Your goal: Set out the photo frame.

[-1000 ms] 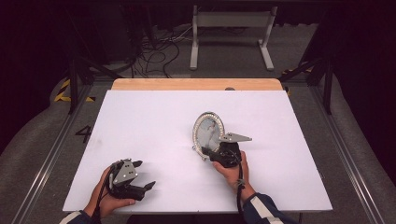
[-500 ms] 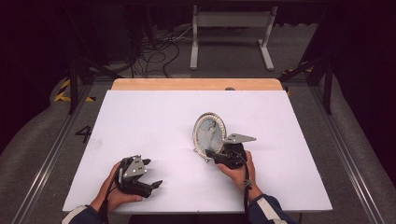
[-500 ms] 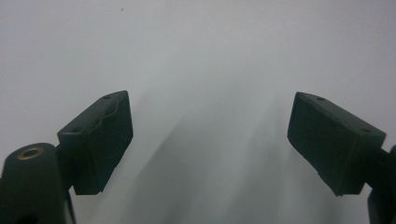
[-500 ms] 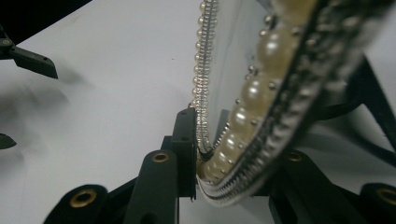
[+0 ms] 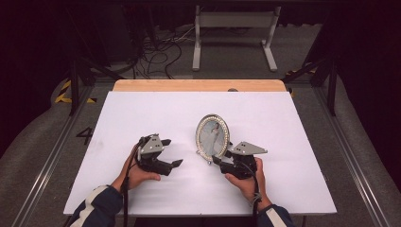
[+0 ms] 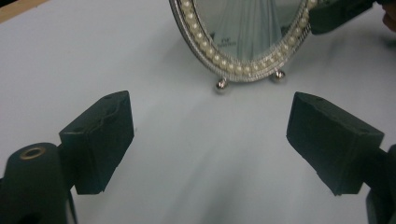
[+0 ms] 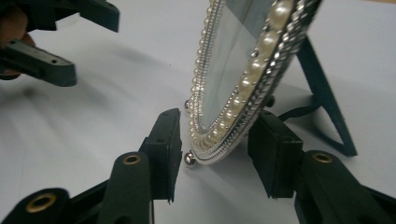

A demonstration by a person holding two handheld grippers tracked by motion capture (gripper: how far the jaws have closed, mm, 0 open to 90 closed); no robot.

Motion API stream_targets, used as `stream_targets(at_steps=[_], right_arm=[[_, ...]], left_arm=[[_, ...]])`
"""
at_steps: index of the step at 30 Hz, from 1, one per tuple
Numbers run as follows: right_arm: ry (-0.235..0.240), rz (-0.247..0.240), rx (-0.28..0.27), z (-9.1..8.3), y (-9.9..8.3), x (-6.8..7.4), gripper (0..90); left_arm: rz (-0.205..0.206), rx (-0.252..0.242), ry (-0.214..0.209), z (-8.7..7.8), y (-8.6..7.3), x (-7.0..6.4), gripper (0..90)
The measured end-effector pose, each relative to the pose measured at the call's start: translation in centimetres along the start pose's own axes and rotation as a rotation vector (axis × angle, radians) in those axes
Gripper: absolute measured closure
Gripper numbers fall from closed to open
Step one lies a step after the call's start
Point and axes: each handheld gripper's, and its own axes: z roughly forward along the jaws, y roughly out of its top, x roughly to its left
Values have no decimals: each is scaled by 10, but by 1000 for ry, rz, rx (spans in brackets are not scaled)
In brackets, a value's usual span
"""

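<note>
An oval picture frame (image 5: 213, 137) with a pearl-beaded rim stands upright on small ball feet on the white table (image 5: 142, 113). My right gripper (image 5: 221, 157) reaches it from the right. In the right gripper view its jaws (image 7: 218, 116) straddle the frame's lower rim (image 7: 229, 70), one in front of the glass, one behind. A narrow gap shows at the front jaw, so it is open. My left gripper (image 5: 172, 152) sits left of the frame, jaws wide apart and empty. The left gripper view (image 6: 210, 140) faces the frame's bottom (image 6: 243, 28) a short way off.
The frame's dark back strut (image 7: 327, 102) props it from behind. A wooden strip (image 5: 198, 85) runs along the table's far edge. Cables and a metal stand (image 5: 231, 38) lie on the floor beyond. Bare white surface surrounds the frame.
My left gripper has moved forward and to the right, closer to the frame. The right gripper and the frame have stayed almost where they were.
</note>
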Motion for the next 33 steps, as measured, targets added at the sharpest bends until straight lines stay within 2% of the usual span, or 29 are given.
stream_targets(at_steps=[4, 9, 11, 13, 16, 21, 22, 24, 27, 31, 33], right_arm=[[-19, 5, -46, -12, 1, -1, 532], [-43, -3, -93, -24, 4, 0, 536], [-58, -8, -112, -28, 6, 2, 571], [-61, -23, -114, -31, 7, 3, 593], [-69, -31, -125, -34, 8, 5, 652], [-98, -36, -161, -40, 9, 7, 700], [-112, -42, -168, -41, 10, 8, 715], [-121, -40, -182, -41, 10, 8, 751], [-123, -26, -180, -39, 10, 4, 815], [-125, -24, -172, -38, 10, 3, 815], [-136, -37, -171, -37, 11, 6, 826]], left_arm=[[-19, -22, -17, 20, 14, 8, 173], [-48, -46, -34, 36, 24, 11, 182], [-52, -46, -32, 43, 27, 12, 198], [-70, -56, -58, 49, 28, 14, 220], [-78, -59, -73, 57, 31, 15, 233], [-77, -70, -67, 58, 31, 15, 402], [-89, -80, -60, 57, 31, 15, 429], [-87, -87, -77, 56, 31, 15, 478], [-81, -77, -73, 58, 31, 14, 494], [-76, -71, -64, 62, 30, 14, 468], [-82, -58, -77, 66, 28, 14, 463]])
